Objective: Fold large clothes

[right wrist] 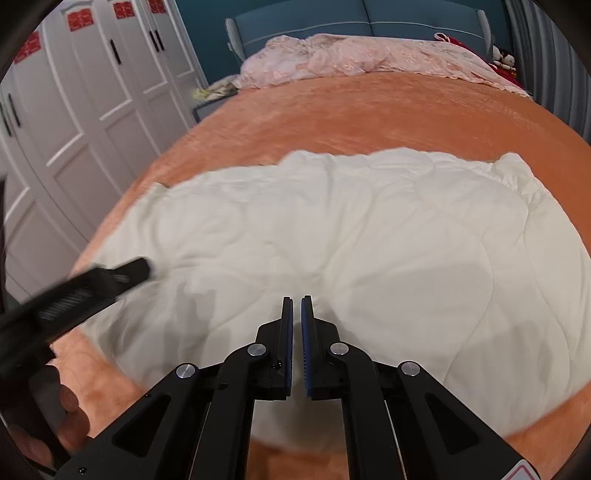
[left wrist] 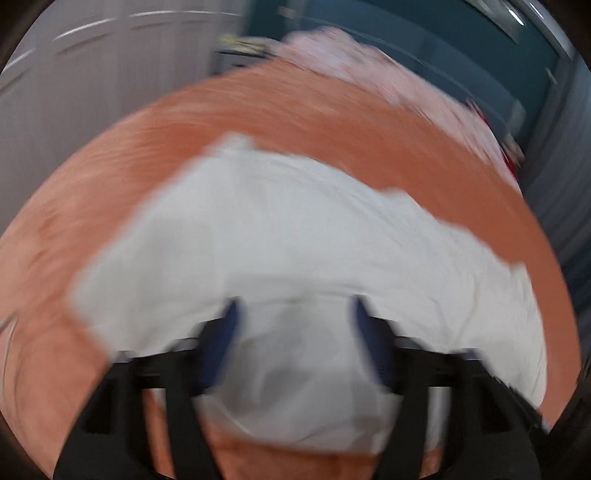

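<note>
A large white quilted cover lies spread on the orange bedspread; it also shows in the blurred left wrist view. My left gripper is open above the cover's near edge, with white cloth between its fingers but not clamped. It also appears at the left of the right wrist view, over the cover's left part. My right gripper is shut and empty, above the cover's near middle.
A crumpled pink blanket lies at the head of the bed before a blue headboard. White wardrobe doors stand to the left. Stuffed toys sit at the far right. The bed's near edge runs below the grippers.
</note>
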Tool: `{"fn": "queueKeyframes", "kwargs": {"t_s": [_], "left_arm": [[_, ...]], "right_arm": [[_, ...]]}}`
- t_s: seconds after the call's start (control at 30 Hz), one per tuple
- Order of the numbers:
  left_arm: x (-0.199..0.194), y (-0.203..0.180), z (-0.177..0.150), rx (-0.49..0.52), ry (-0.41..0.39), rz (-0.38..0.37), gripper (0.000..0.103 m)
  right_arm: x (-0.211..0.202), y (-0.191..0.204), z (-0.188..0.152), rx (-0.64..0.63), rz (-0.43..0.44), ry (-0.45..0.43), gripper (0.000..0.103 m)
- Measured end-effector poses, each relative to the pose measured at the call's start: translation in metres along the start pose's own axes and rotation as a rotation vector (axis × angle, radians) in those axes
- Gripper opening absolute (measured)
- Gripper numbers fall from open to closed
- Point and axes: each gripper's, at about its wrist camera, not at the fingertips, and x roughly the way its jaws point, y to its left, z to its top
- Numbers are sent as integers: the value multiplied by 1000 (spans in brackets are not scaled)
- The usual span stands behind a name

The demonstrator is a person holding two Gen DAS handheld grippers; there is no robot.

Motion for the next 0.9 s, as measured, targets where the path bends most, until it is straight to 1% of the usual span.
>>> {"fn": "queueKeyframes", "kwargs": {"t_s": [0.03,0.1,0.13,0.2,0.23,0.27,0.3,0.33,0.43,0.5,0.57,0.6,0.63,0.67,0.7,0.73,0.77,0.9], "left_arm": [[-10,20,2,-63,-17,10,89],[-18,54,4,-164,-7,30,91],[-14,76,3,-230,25,30,91],[0,103,2,-309,96,20,91],[9,115,-1,-347,136,6,91],[19,125,-5,-391,169,-26,93],[22,129,-8,-404,158,-52,95],[20,128,-8,-396,141,-56,97],[25,113,-7,-342,141,-27,98],[28,106,-8,-313,123,-7,98],[31,99,-9,-287,119,-19,98],[30,98,-7,-293,120,-37,81],[32,98,-4,-309,130,-87,63],[32,95,-3,-340,162,-141,47],[26,94,-1,-351,158,-149,30],[18,90,2,-337,146,-158,24],[3,82,6,-302,122,-167,20],[-47,57,15,-226,60,-245,16]], "right_arm": [[-3,4,-3,9,22,10,5],[-1,9,-8,12,31,28,5],[2,13,-13,2,19,41,5],[6,18,-19,-10,4,48,5],[9,19,-21,-18,-6,51,5],[13,20,-23,-28,-18,54,5],[16,20,-24,-32,-23,57,5],[20,19,-25,-33,-26,61,5],[23,17,-24,-28,-25,67,5],[26,18,-24,-39,-30,72,5],[26,17,-24,-47,-33,71,5],[26,17,-25,-51,-34,70,5],[25,18,-25,-52,-35,69,5],[24,17,-26,-50,-36,69,5],[23,16,-26,-46,-35,71,5],[21,16,-26,-38,-34,73,5],[19,15,-26,-34,-33,76,5],[16,16,-28,-32,-31,88,5]]}}
